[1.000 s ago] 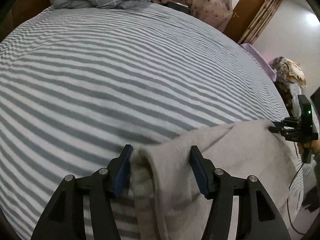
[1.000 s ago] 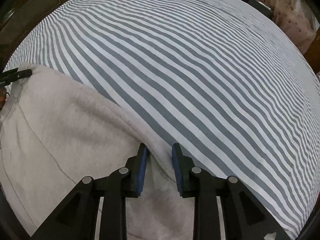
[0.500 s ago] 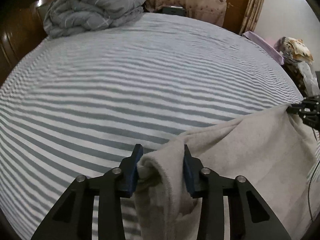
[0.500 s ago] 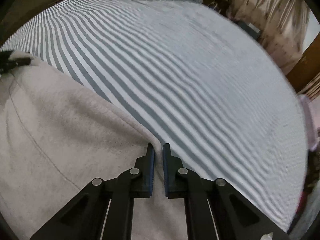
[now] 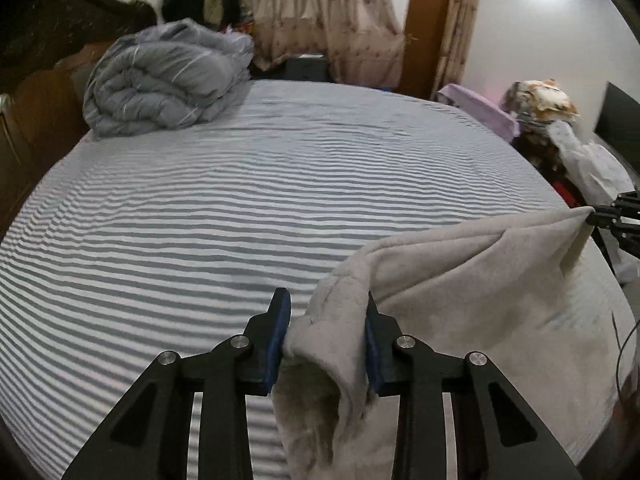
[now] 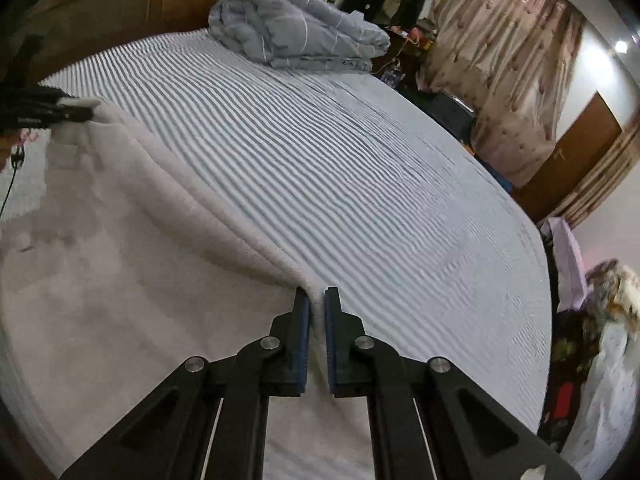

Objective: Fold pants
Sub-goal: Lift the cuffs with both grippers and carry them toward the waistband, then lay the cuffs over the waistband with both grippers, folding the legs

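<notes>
The light beige fleece pants (image 5: 472, 292) hang lifted above the striped bed (image 5: 240, 208). My left gripper (image 5: 326, 312) is shut on a bunched corner of the pants, with cloth filling the gap between its blue pads. My right gripper (image 6: 316, 300) is shut on the other corner of the pants (image 6: 120, 264), pads nearly together on a thin fold. Each gripper shows in the other's view: the right one at the far right edge (image 5: 616, 216), the left one at the far left (image 6: 48, 114). The cloth's top edge is stretched between them.
A rolled grey duvet (image 5: 168, 80) lies at the bed's far end. A wooden headboard (image 6: 120, 4) stands behind it. Curtains (image 5: 320, 20), a brown door (image 5: 426, 36) and a pile of clothes (image 5: 560, 128) are beyond the bed's right side.
Both grippers closed on the pants' corners and lifted them off the bed. The views tilted up, so the room's far end now shows.
</notes>
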`<state>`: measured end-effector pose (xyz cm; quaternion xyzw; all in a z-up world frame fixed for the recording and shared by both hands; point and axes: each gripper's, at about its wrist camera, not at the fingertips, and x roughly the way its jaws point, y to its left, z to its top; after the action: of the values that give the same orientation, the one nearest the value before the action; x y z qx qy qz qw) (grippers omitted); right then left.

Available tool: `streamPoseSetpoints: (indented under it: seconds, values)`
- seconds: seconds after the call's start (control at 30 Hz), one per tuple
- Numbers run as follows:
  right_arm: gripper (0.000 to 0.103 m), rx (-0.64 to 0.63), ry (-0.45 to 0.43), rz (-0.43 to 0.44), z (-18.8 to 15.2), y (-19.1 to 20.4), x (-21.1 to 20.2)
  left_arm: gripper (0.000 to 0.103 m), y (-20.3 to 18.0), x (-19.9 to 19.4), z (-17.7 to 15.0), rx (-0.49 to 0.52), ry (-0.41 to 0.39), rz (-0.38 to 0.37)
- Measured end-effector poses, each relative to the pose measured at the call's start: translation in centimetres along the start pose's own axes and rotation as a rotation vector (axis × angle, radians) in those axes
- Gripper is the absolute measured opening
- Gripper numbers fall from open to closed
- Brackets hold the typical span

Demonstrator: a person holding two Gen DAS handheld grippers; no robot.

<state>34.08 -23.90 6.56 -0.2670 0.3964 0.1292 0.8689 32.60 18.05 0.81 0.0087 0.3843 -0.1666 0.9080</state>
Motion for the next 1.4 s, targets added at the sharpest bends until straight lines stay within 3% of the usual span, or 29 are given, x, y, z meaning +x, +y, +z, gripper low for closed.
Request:
streamPoseSetpoints:
  seconds: [0.23, 0.37, 0.5, 0.6, 0.7, 0.77, 0.83, 0.97, 1.03, 1.17, 1.37, 1.4]
  values:
    - [0.005, 0.098, 0.024, 0.054, -6.6, 3.2, -3.7, 0.034, -4.0, -6.0, -4.0, 0.118, 0.006, -0.014]
    - [0.005, 0.151, 0.057, 0.107, -10.6, 5.0, -5.0, 0.034, -6.0, -7.9, -8.2, 0.145, 0.048, -0.020]
    - [0.005, 0.148, 0.129, 0.140, -14.8, 7.8, -4.6, 0.036, -7.9, -8.6, -13.7, 0.136, 0.126, -0.028]
    - [0.005, 0.152, 0.166, 0.152, -17.3, 9.3, -4.0, 0.041, -9.0, -7.9, -17.8, 0.122, 0.227, -0.005]
    - [0.005, 0.146, 0.173, 0.137, -18.5, 10.4, -3.7, 0.046, -9.1, -7.9, -20.3, 0.029, 0.307, -0.018]
    - [0.005, 0.158, 0.166, 0.139, -18.4, 10.8, -3.5, 0.046, -8.3, -8.8, -21.5, -0.098, 0.325, -0.084]
    - [0.005, 0.153, 0.151, 0.127, -18.3, 11.0, -3.7, 0.054, -7.7, -9.8, -21.8, -0.207, 0.315, -0.129]
    - [0.005, 0.175, 0.126, 0.128, -18.3, 11.4, -3.8, 0.054, -6.9, -10.4, -22.7, -0.473, 0.314, -0.281]
    - [0.005, 0.188, 0.114, 0.130, -18.3, 11.5, -3.9, 0.054, -7.2, -9.8, -23.3, -0.559, 0.330, -0.324]
    - [0.005, 0.191, 0.097, 0.133, -18.2, 11.8, -4.3, 0.054, -7.9, -8.2, -24.0, -0.644, 0.356, -0.318]
    - [0.005, 0.188, 0.088, 0.131, -18.3, 11.8, -4.1, 0.054, -6.7, -6.9, -23.0, -0.764, 0.289, -0.241]
    - [0.005, 0.188, 0.088, 0.132, -18.3, 11.8, -4.0, 0.048, -6.9, -6.8, -22.9, -0.757, 0.282, -0.222]
